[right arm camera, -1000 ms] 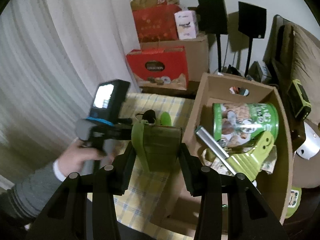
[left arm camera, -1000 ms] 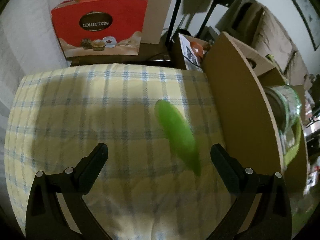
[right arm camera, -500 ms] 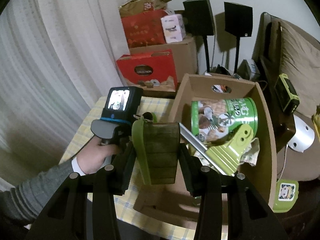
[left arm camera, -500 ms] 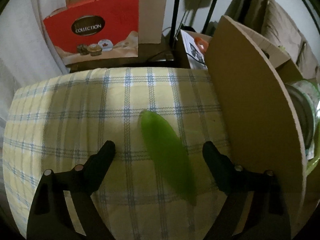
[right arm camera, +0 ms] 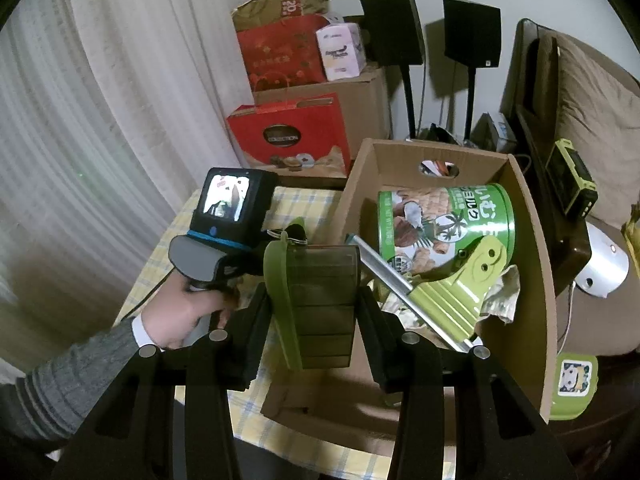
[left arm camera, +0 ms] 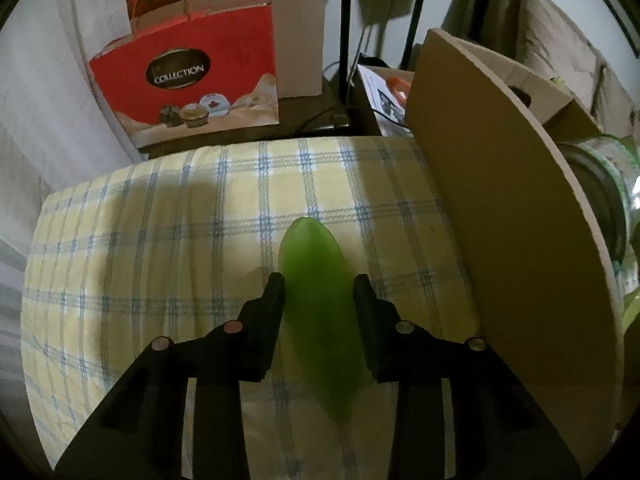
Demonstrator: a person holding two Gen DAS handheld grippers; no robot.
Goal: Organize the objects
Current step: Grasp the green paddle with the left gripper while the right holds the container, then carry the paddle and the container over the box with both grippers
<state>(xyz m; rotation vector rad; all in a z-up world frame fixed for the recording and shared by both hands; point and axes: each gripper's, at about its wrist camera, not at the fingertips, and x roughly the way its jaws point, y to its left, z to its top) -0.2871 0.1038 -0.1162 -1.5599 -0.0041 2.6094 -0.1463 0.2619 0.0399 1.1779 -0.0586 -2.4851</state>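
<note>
A long smooth green object (left arm camera: 310, 248) lies on the yellow plaid tablecloth (left arm camera: 160, 240), close to the cardboard box's wall (left arm camera: 500, 200). My left gripper (left arm camera: 318, 288) straddles it from above. Its jaws are closing, and both pads sit against the object's sides. In the right wrist view, my right gripper (right arm camera: 313, 296) is shut on a green case with a dark ribbed body (right arm camera: 320, 264), held above the left wall of the cardboard box (right arm camera: 532, 240). A person's hand (right arm camera: 184, 312) holds the left gripper's handle; its fingers are hidden behind the case.
The box holds a green biscuit tin (right arm camera: 448, 216), a green smiley-faced clip (right arm camera: 460, 280) and a metal bar (right arm camera: 384, 264). A red gift bag (left arm camera: 188, 76) and cartons stand behind the table. A sofa cushion (right arm camera: 592, 112) and a white device (right arm camera: 604, 264) lie to the right.
The left gripper came down over the green object and its jaws went from wide open to closed around it. The right gripper shifted slightly, still holding the case.
</note>
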